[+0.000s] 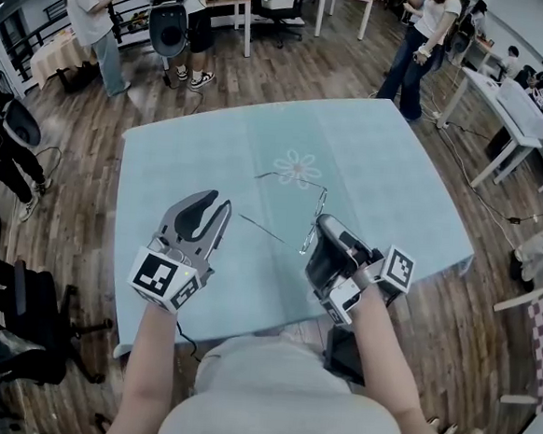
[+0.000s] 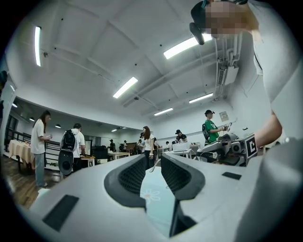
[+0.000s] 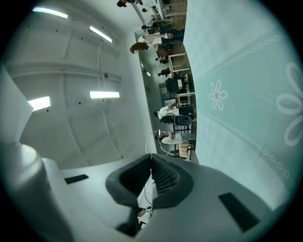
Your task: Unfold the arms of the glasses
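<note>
The glasses (image 1: 319, 204) are partly hidden behind the right tool (image 1: 320, 223); their thin wire frame is barely made out.

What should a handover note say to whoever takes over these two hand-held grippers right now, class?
Left hand-held gripper: jaws apart, empty, over the table beside the glasses.
Right hand-held gripper: shut on the thin wire glasses at the front frame.
Done: the far arm and the near arm both appear swung out from the front; the wire is too thin to be sure they are fully open.
Left: probably check both hinges, then lay the glasses down.
</note>
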Available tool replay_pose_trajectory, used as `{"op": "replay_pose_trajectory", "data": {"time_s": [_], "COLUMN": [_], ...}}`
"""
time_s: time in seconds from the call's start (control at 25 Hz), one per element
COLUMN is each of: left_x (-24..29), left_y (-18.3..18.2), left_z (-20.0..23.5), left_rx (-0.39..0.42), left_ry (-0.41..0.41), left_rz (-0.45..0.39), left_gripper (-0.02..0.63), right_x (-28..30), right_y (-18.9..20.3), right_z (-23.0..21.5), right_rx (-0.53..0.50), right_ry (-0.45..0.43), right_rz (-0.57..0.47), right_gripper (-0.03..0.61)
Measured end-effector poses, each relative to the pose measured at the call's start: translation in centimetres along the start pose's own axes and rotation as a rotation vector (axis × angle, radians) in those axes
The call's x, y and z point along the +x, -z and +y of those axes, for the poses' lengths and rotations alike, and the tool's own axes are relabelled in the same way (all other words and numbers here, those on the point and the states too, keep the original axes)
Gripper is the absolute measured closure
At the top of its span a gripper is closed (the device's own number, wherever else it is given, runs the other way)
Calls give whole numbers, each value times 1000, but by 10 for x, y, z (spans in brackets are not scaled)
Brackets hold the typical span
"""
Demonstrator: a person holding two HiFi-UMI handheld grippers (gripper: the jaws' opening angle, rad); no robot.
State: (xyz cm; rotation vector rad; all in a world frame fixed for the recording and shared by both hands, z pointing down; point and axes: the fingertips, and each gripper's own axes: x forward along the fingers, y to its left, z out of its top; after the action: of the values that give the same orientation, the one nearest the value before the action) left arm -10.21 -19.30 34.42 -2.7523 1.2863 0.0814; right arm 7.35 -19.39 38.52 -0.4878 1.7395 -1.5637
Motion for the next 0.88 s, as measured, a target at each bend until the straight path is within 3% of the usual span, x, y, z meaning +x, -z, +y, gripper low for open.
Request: {"op": "replay_pose_trajectory", "data": {"time_s": [0.48, 0.88], "left_x": [5, 14], "left_y": [20, 31], "left_z": [-8, -18], "left_rx": [-48, -67], "left_ry": [-54, -156], "left_rz": [25, 61], "left_gripper": [518, 558], "right_x": [7, 0], "right_y": [-9, -21], "right_z": [-27, -12], "right_rx": [-50, -122], "right_ry": [118, 5], "right_rz": [-179, -298], "right_gripper": [566, 566]}}
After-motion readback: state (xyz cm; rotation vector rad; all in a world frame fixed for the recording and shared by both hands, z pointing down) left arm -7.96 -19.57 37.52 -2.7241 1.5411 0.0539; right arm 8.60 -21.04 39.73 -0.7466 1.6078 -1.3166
